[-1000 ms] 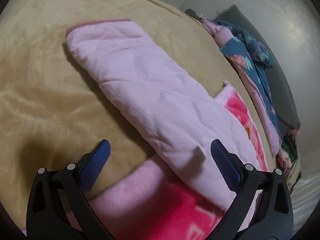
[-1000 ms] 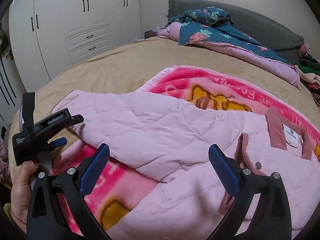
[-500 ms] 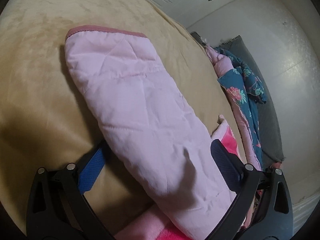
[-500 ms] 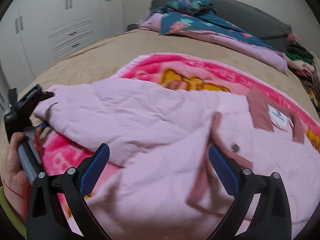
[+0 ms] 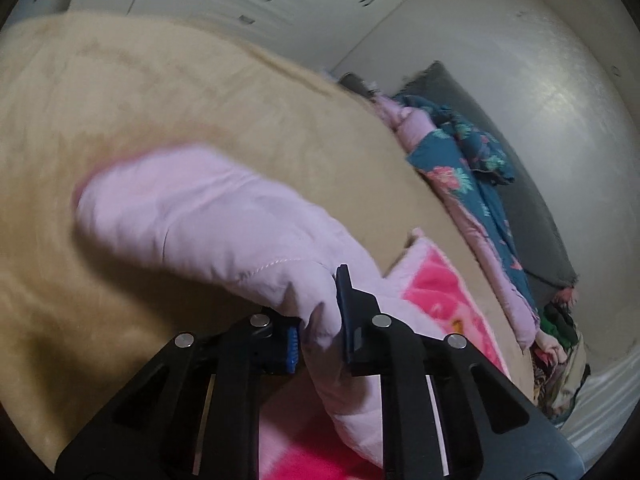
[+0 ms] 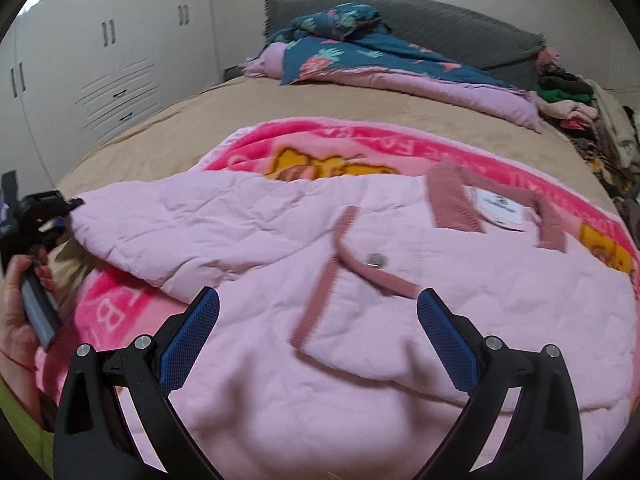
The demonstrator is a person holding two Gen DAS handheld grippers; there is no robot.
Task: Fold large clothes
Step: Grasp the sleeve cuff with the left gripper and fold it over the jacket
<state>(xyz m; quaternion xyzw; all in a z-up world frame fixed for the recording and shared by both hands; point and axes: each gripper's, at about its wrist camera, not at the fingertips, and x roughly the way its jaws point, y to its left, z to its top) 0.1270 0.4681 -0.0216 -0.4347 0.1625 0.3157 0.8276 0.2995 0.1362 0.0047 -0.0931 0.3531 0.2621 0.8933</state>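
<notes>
A pale pink quilted jacket (image 6: 360, 320) with dusty-rose trim lies spread on a bright pink cartoon blanket (image 6: 320, 148) on the bed. Its sleeve (image 5: 208, 216) stretches out over the tan bedspread. My left gripper (image 5: 318, 320) is shut on the sleeve, with the fabric bunched between the blue pads and lifted a little. In the right wrist view that left gripper (image 6: 44, 216) shows at the far left, held by a hand (image 6: 16, 312), at the sleeve's end. My right gripper (image 6: 316, 332) hangs open above the jacket's front, nothing between its fingers.
The tan bedspread (image 5: 160, 100) covers the bed. A teal floral quilt with a lilac lining (image 6: 380, 60) and a grey headboard cushion (image 6: 440, 28) lie at the far end. A heap of clothes (image 6: 576, 100) sits at the far right. White wardrobes (image 6: 100, 60) stand to the left.
My left gripper closed on the sleeve and lifted it off the bedspread. The right gripper moved sideways over the jacket toward its front opening, still open.
</notes>
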